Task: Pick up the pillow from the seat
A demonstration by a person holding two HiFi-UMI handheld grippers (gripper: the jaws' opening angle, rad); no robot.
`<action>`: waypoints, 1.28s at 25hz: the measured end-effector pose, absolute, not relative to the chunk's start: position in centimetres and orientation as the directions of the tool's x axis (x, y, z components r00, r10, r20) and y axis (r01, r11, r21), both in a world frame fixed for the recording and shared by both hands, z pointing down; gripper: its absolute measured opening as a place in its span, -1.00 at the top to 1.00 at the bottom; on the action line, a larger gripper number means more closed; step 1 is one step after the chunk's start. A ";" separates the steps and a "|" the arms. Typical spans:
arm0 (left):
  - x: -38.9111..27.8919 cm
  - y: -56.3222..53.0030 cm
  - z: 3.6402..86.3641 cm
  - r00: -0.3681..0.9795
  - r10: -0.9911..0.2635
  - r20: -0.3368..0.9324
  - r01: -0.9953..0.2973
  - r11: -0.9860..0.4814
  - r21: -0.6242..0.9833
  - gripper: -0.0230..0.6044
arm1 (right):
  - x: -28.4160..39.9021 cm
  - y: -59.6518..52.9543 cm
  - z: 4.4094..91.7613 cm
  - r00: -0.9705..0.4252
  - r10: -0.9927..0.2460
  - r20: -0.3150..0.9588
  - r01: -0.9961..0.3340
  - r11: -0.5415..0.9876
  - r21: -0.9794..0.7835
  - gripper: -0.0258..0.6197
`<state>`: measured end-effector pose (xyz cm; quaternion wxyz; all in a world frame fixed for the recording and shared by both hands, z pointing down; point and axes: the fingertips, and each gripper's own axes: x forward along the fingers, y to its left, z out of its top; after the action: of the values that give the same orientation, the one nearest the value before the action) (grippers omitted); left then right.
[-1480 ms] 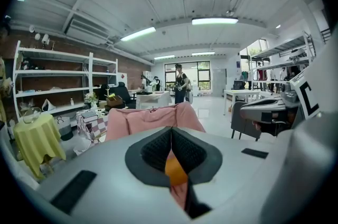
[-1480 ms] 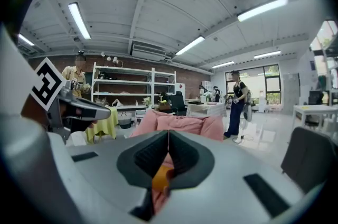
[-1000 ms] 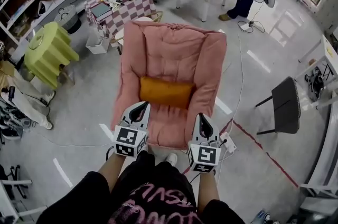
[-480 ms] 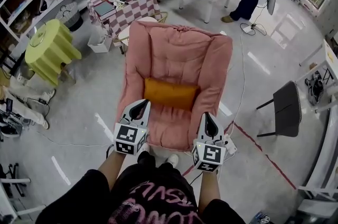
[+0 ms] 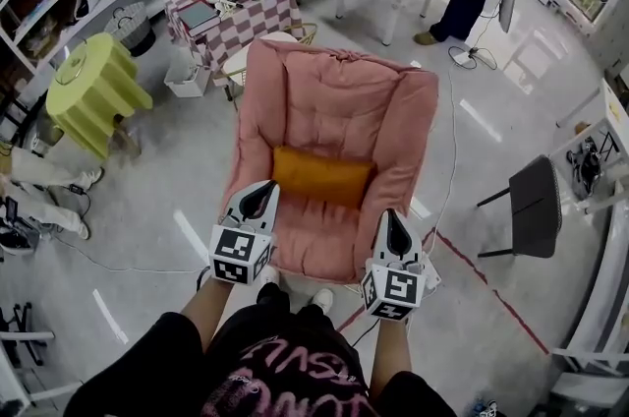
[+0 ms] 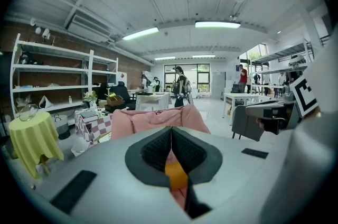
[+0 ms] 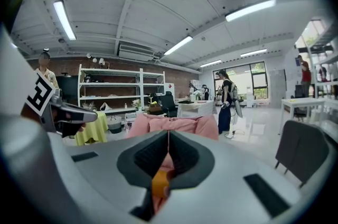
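FOREARMS OUT OVER THE SEAT: A person stands at the foot of a pink armchair (image 5: 334, 100) with both forearms (image 5: 209, 307) stretched ahead and close to level. The left gripper (image 5: 257, 196) and the right gripper (image 5: 393, 221) point forward and slightly down over the seat's front edge. Each gripper's jaws are pressed together with nothing between them.

The orange pillow (image 5: 322, 176) lies across the seat against the backrest. It is just ahead of both pairs of jaws and lies between the lines along which they point. The left jaws' tips come near its lower left corner. The right jaws' tips sit a little further back from its lower right corner.

The hands are hidden behind the marker cubes (image 5: 241, 258). Only the bare forearms show, cut off by dark clothing at the bottom of the head view. In both gripper views the pillow appears only as a sliver of orange in the notch below the closed jaws, and the gripper bodies mask the rest of it and most of the seat.

Well beyond the jaws, behind the chair, stand a checked-cloth table (image 5: 236, 17) and a yellow-draped table (image 5: 93, 90). The things on them are too small to tell.
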<state>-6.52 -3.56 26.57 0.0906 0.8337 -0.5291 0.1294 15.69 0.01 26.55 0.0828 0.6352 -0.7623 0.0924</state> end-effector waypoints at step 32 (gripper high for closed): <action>-9.1 -8.6 32.3 0.402 -0.829 0.389 -0.911 -0.406 0.077 0.90 | 13.3 -4.4 31.7 -0.171 -0.924 0.342 -0.985 0.162 -0.056 0.86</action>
<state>-9.14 -8.59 32.31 0.1399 0.8255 -0.5269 0.1463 13.33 -4.43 31.67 0.1146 0.6333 -0.7536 0.1334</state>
